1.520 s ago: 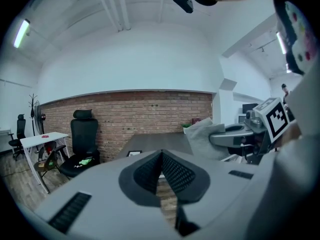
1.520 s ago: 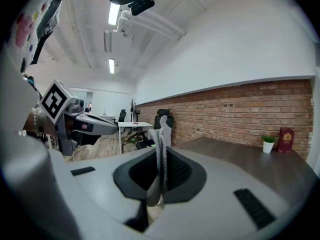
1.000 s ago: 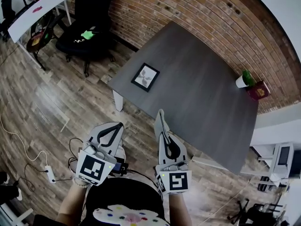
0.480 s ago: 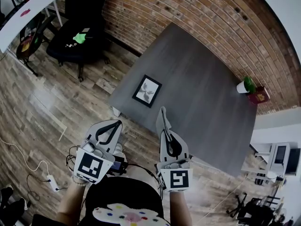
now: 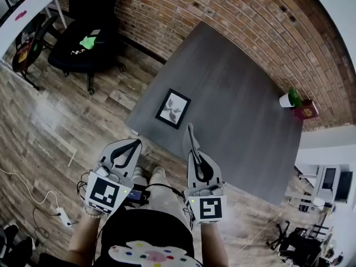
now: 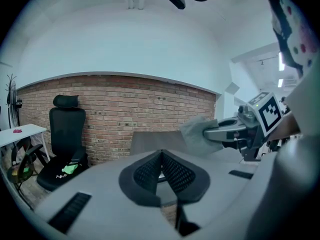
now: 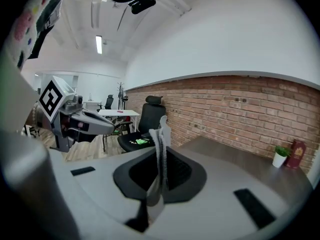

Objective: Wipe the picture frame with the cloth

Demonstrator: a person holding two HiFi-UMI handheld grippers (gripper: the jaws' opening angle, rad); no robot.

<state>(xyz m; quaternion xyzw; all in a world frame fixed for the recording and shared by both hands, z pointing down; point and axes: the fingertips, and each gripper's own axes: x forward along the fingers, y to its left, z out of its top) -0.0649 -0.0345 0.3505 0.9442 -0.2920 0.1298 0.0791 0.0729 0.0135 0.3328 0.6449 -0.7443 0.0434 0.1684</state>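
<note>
Right gripper (image 5: 192, 147): clenched on the cloth (image 7: 161, 134), which stands upright between its jaws. Left gripper (image 6: 161, 156): jaws together, nothing held.

The picture frame (image 5: 173, 108) lies flat near the corner of the dark table (image 5: 239, 110), at 11 o'clock from the right gripper and apart from it (no contact with the cloth is visible).

Assessment: the cloth is in hand, but no wiping appears to have begun. The approach to the frame and the entire wipe remain outstanding.
</note>
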